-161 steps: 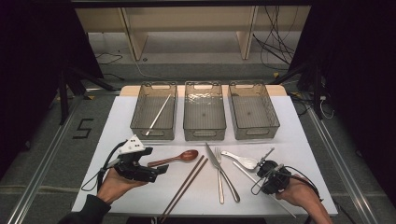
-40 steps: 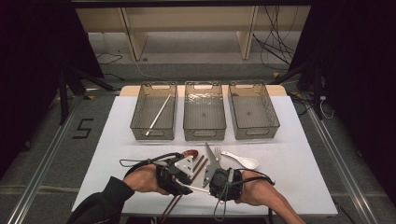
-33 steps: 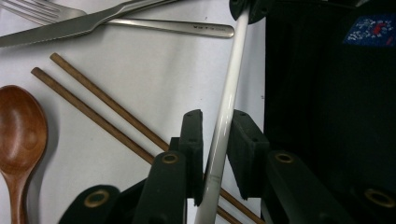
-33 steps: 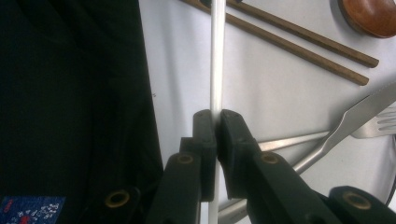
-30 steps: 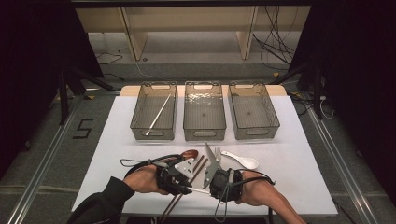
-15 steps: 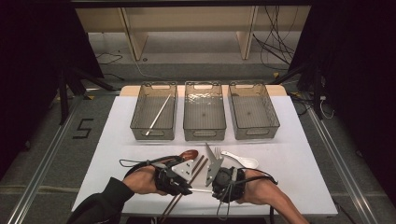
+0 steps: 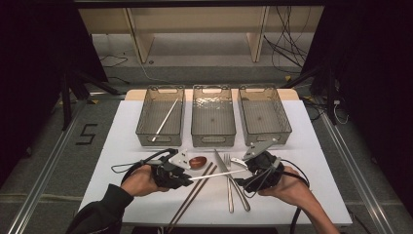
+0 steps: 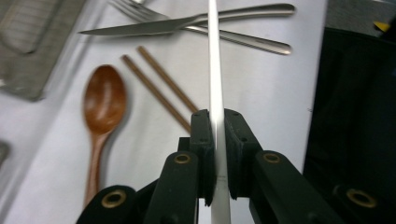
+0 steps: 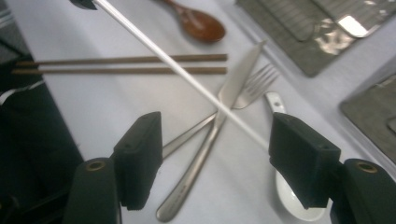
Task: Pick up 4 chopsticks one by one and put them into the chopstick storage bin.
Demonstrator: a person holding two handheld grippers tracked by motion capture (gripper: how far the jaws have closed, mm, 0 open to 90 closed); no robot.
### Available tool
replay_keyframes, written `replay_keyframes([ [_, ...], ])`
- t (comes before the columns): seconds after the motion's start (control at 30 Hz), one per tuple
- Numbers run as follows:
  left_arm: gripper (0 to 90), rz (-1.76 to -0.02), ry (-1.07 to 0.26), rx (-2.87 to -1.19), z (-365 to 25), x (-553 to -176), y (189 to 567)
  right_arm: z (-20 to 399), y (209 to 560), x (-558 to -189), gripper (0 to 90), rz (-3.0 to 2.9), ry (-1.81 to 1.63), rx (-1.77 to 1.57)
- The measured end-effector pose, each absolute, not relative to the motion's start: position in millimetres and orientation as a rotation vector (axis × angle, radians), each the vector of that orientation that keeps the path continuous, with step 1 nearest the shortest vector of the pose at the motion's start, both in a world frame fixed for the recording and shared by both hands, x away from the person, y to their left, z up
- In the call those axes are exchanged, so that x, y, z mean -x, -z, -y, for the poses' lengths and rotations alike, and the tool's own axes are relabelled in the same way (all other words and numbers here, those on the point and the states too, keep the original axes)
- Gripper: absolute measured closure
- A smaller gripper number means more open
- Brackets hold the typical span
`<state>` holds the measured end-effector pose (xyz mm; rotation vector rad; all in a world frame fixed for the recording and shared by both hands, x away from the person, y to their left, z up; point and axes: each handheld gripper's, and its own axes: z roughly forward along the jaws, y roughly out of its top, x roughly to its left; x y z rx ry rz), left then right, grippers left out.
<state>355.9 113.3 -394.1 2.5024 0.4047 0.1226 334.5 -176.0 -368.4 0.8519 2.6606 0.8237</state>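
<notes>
High view: left claw (image 7: 187, 176) clamped on one end of a thin white chopstick (image 7: 219, 174), held level just above the white desk (image 7: 122, 146); far end of the chopstick reaching the right claw (image 7: 248, 170), whose jaws have just been opening and stand wide, pads off the stick; beneath the stick, a pair of brown wooden chopsticks (image 7: 195, 192) lying aslant, a dark wooden spoon (image 7: 197, 162) just beside the left claw, a steel knife (image 7: 223, 168) and a steel fork (image 7: 229, 187) crossing near the right claw; farther back, three clear plastic bins in a row, the left bin (image 7: 160, 117) holding a second white chopstick (image 7: 164, 120), the middle bin (image 7: 213, 116) and the right bin (image 7: 264, 114) beside it.

Left gripper view: jaws pressed tight on the white chopstick (image 8: 215, 93), running straight away between the pads; wooden spoon (image 8: 102, 105) flat on the desk to the left, brown chopsticks (image 8: 159, 88) next to it, knife (image 8: 154, 26) and fork (image 8: 243, 39) crossed at the far end.

Right gripper view: jaws well apart; white chopstick (image 9: 182, 72) slanting through the gap between them, touching neither pad, its far end gripped by the left claw (image 9: 84, 3); below it, knife (image 9: 219, 116), fork (image 9: 247, 91), a white ceramic spoon (image 9: 289, 196) partly hidden by the right jaw; brown chopsticks (image 9: 121, 64) and wooden spoon (image 9: 201, 24) beyond.
</notes>
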Motion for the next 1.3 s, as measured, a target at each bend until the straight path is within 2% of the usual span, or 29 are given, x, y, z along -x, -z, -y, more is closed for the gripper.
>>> replay_keyframes([
  [0.53,82.9,-0.679,-0.282,-2.356,-154,-380,381,192,383,-335,29.2,-2.575,-0.866,-1.003],
  [1.3,82.9,-0.97,-0.426,-2.162,-209,-428,363,209,403,-324,28.2,-2.588,-0.834,-1.082],
])
